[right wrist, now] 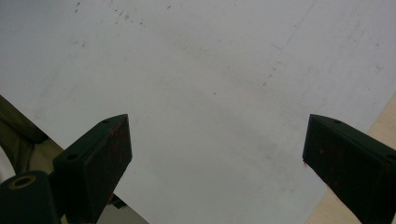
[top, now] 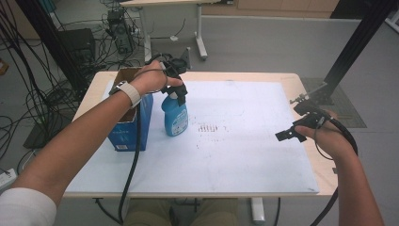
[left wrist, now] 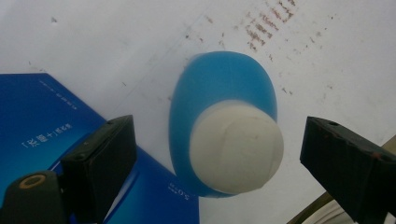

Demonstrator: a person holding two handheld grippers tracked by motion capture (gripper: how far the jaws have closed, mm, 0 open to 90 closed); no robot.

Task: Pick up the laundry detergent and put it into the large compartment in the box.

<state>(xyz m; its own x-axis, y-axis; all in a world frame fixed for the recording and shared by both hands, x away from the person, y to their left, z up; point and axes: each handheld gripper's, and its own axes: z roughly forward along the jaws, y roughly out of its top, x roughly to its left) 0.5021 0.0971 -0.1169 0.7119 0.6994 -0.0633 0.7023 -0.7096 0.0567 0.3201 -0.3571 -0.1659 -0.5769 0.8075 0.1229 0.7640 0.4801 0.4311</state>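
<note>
A blue spray bottle (top: 175, 117) with a white cap stands upright on the white sheet (top: 244, 141), next to a blue cardboard box (top: 129, 127). My left gripper (top: 178, 89) hovers right over the bottle's top. In the left gripper view its jaws stand wide apart on either side of the white cap (left wrist: 236, 145) of the blue bottle (left wrist: 219, 88), not touching it. My right gripper (top: 289, 134) hangs open above the sheet's right part, and in the right gripper view only bare white sheet (right wrist: 210, 93) lies between its jaws.
The open-topped blue box (left wrist: 42, 126) stands just left of the bottle. Brown speckled marks (top: 207, 128) stain the sheet's middle. The wooden table edge (top: 324, 169) shows at the right. Cables and black frame posts stand beyond the table.
</note>
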